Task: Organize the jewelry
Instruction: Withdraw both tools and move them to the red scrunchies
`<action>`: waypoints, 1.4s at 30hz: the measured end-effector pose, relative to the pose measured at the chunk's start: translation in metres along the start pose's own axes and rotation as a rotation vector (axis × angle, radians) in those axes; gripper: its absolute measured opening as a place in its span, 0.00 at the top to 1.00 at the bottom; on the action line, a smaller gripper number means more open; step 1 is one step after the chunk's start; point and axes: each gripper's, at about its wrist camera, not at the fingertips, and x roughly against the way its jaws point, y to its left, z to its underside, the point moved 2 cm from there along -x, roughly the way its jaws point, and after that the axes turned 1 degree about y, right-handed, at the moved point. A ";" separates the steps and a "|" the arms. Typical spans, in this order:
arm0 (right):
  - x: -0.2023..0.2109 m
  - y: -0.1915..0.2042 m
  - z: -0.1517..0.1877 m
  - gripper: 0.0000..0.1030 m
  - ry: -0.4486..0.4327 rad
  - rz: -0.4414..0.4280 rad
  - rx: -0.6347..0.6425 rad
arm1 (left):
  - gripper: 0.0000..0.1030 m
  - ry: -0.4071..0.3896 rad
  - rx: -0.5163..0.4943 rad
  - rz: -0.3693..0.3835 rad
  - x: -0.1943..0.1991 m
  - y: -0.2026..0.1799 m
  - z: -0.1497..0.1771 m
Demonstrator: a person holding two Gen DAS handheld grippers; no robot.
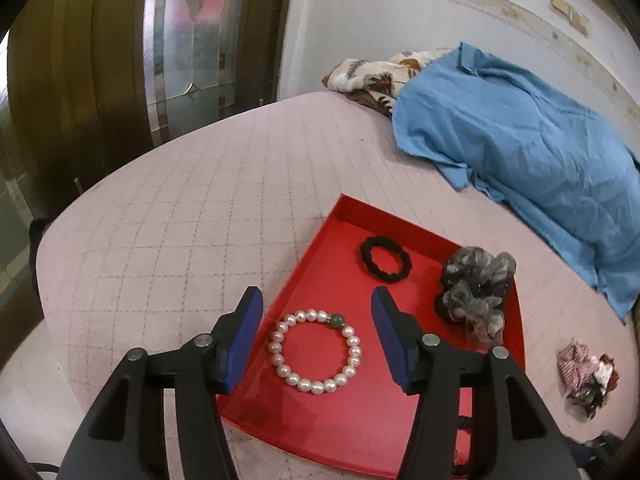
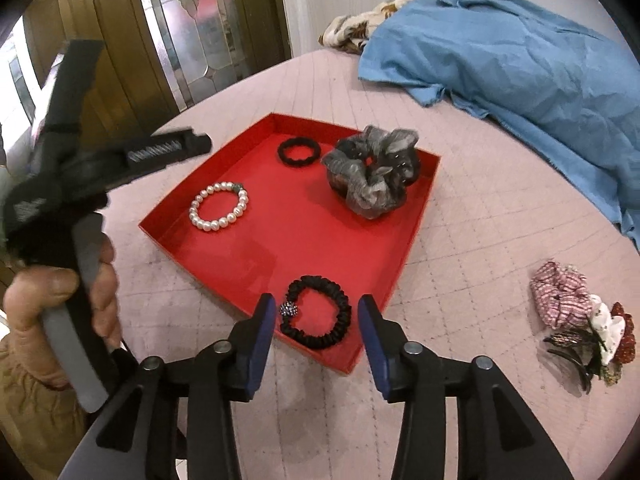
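A red tray (image 1: 352, 432) (image 2: 280, 248) lies on the pink quilted bed. In it are a pearl bracelet (image 1: 316, 350) (image 2: 219, 206), a small black hair tie (image 1: 386, 258) (image 2: 299, 151), a grey scrunchie (image 1: 476, 288) (image 2: 372, 172) and a black scrunchie with a beaded ball (image 2: 318, 316). My left gripper (image 1: 316, 300) is open and empty above the pearl bracelet. My right gripper (image 2: 316, 308) is open and empty above the black scrunchie at the tray's near corner.
A pile of loose scrunchies and hair clips (image 2: 584, 320) (image 1: 586, 376) lies on the bed right of the tray. A blue cloth (image 1: 520, 140) (image 2: 520, 60) covers the far right of the bed. A wooden door with glass (image 1: 180, 40) stands behind.
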 end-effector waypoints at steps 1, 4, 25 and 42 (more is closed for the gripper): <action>0.004 -0.001 0.001 0.53 -0.007 0.003 0.000 | 0.46 -0.007 -0.013 -0.005 0.001 -0.003 0.001; 0.018 -0.011 0.011 0.51 -0.026 0.022 -0.003 | 0.44 -0.034 -0.046 -0.009 0.005 -0.013 0.004; 0.126 -0.206 0.145 0.44 -0.072 0.274 -0.422 | 0.30 -0.180 -0.392 0.067 0.097 -0.110 0.077; 0.135 -0.297 0.180 0.41 -0.155 0.280 -0.568 | 0.29 0.034 -0.572 0.267 0.082 -0.257 0.098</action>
